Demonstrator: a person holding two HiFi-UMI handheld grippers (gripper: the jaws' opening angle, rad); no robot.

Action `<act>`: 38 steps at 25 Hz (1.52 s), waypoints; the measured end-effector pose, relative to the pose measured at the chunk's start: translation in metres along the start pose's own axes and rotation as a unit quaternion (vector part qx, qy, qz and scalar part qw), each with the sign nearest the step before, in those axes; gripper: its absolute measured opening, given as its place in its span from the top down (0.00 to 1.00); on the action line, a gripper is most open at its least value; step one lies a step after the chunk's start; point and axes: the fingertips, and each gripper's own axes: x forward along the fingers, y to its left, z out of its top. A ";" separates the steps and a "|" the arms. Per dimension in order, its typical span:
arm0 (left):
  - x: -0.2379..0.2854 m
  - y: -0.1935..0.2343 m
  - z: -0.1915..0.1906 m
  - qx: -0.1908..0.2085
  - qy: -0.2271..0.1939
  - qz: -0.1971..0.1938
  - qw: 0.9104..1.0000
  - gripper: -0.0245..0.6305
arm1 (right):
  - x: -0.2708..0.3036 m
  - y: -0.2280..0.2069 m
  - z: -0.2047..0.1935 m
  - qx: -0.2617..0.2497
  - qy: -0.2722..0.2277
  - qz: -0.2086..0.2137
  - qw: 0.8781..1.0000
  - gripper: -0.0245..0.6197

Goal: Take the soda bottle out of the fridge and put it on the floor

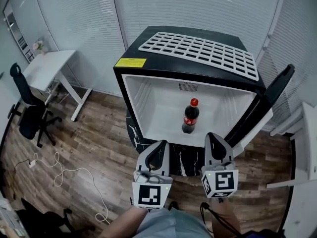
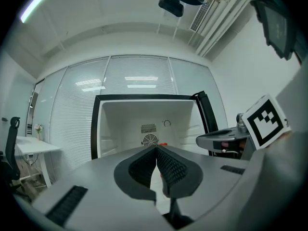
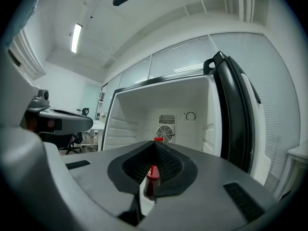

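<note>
The soda bottle [image 1: 190, 116] stands upright on the bottom of the open fridge [image 1: 144, 99], right of centre, with nothing touching it. The main risk is that both tools have their jaws pressed together. Unless one opens before it arrives, its closed tip would likely knock the tall, narrow bottle over or shove it toward the back wall. The open door [image 1: 270, 100] stands close on the right, and a wide reach could clip it. The left tool [image 1: 160, 144] and right tool [image 1: 214, 136] are side by side, pointing level into the fridge just short of its front edge, both empty. The right one seems lined up with the bottle, though the wide lens makes that uncertain.
</note>
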 end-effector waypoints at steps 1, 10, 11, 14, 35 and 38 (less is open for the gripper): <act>0.009 0.004 -0.001 -0.002 -0.001 -0.003 1.000 0.94 | 0.008 -0.001 0.000 0.001 0.001 -0.003 1.000 0.94; 0.063 0.031 -0.006 -0.011 -0.002 -0.026 1.000 0.94 | 0.069 0.003 0.014 -0.014 -0.001 0.013 1.000 0.82; 0.066 0.033 -0.005 -0.013 -0.002 -0.028 1.000 0.94 | 0.072 0.004 0.016 -0.014 -0.001 0.015 1.000 0.77; 0.078 0.040 -0.006 -0.012 0.005 -0.035 0.999 0.94 | 0.087 0.005 0.017 -0.013 0.003 0.017 1.000 0.68; 0.133 0.051 -0.023 -0.011 0.028 -0.056 0.998 0.94 | 0.161 -0.014 -0.006 0.000 0.047 0.034 0.998 0.60; 0.140 0.057 -0.026 -0.010 0.030 -0.060 0.998 0.94 | 0.173 -0.009 -0.008 0.000 0.054 0.036 0.998 0.60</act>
